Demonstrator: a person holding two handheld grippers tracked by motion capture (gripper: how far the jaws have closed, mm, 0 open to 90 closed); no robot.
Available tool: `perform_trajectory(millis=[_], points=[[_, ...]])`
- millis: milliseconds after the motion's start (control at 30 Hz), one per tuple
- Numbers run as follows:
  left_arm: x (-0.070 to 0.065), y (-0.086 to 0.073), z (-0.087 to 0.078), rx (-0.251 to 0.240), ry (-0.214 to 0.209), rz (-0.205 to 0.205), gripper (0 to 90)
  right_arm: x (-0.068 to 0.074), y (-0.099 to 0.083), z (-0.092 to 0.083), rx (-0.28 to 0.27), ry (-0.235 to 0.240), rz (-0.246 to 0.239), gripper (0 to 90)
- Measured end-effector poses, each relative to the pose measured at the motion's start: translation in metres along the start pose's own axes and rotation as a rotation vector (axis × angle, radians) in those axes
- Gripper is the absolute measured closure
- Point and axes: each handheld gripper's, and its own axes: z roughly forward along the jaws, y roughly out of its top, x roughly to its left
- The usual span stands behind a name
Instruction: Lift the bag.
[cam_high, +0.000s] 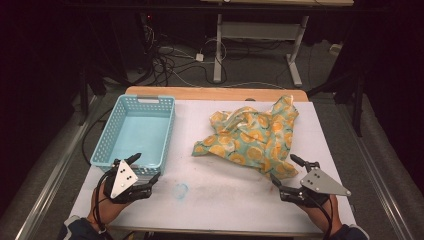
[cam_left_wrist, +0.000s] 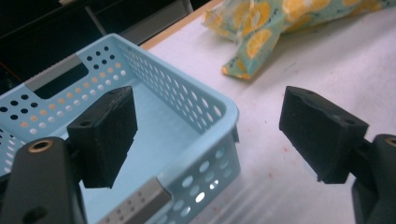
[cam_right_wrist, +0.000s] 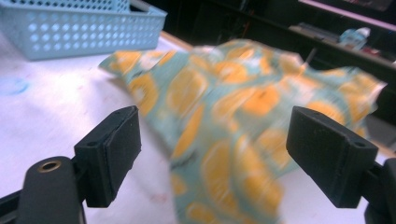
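Orange-printed teal cloth (cam_high: 253, 136) lay crumpled on the right half of the white desk (cam_high: 220, 192), well apart from the pale blue basket (cam_high: 107, 142) at the left. The right gripper (cam_high: 288, 176) sat just beside the cloth's near right corner, its jaws spread wide and holding nothing, with the fabric straight ahead of them in the right gripper view. The left gripper (cam_high: 146, 169), jaws also wide and empty, hovered by the basket's near corner, so the right hand was the nearer to the cloth.
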Motion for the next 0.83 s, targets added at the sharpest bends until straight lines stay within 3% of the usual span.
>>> perform_trajectory(millis=[133,433,833], points=[[0.0014,-0.0024,-0.0007,-0.005,0.004,-0.017,18.8,0.0057,-0.0064,0.0022,0.036,0.017,-0.02,18.2],[0.0014,-0.0015,-0.0014,-0.014,0.006,-0.015,18.7,0.0107,-0.0038,0.001,0.022,0.034,-0.019,18.2],[-0.0005,0.0005,0.0039,0.0,-0.003,-0.013,18.8,0.0055,-0.0027,-0.0019,-0.001,0.042,0.007,18.2]])
